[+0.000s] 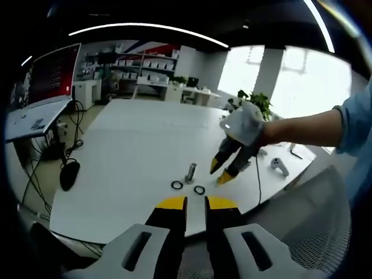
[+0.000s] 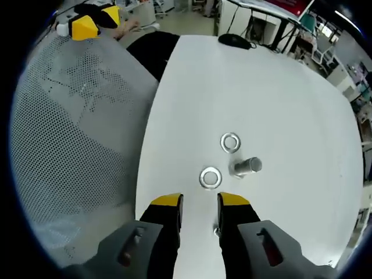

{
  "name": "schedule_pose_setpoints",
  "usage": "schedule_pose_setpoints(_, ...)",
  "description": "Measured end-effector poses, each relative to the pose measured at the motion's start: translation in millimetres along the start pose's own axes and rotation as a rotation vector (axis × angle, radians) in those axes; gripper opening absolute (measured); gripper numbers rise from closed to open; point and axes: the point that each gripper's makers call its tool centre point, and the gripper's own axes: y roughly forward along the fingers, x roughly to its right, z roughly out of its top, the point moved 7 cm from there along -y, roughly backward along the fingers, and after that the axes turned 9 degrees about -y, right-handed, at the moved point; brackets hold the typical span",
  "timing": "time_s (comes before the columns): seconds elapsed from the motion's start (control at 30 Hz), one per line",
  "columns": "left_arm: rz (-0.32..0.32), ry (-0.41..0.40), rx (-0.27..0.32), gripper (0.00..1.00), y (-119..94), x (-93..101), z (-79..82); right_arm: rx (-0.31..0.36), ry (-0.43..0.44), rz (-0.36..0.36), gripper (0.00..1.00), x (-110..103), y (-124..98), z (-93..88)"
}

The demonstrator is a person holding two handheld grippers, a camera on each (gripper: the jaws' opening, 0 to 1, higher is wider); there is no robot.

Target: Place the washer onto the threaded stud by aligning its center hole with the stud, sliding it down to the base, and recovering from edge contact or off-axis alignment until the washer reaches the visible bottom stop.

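While two washers [image 2: 210, 178] flank the stud [image 2: 246, 167], both grippers' jaws stand apart, holding nothing.

No text can be read anywhere (the monitor [image 1: 49, 78] shows only blurred shapes)

— How many flat silver metal washers [image 2: 210, 178] are you seeing on the white table?

— You're looking at two; the second one [image 2: 231, 142] is lying near it.

— And studs?

— You're seeing one short upright threaded metal stud [image 2: 246, 167].
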Motion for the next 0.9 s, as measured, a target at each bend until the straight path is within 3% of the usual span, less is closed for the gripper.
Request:
schedule_pose_setpoints(0.17, -0.004, -0.003, -0.006, 0.07, 0.2, 0.2, -0.4, -0.025, -0.013, 0.023, 0.26, 3.8, 16.8, 6.6)
schedule_pose_setpoints(0.53, -0.002, -0.006, -0.005, 0.07, 0.0, -0.1, -0.5, -0.108, -0.019, 0.037, 0.29, 11.6, 44.9, -3.0)
schedule_pose_setpoints(0.9, 0.003, -0.008, 0.003, 0.09, -0.6, -0.9, 0.0, -0.107, 0.0, 0.029, 0.29, 17.1, 56.3, -4.4)
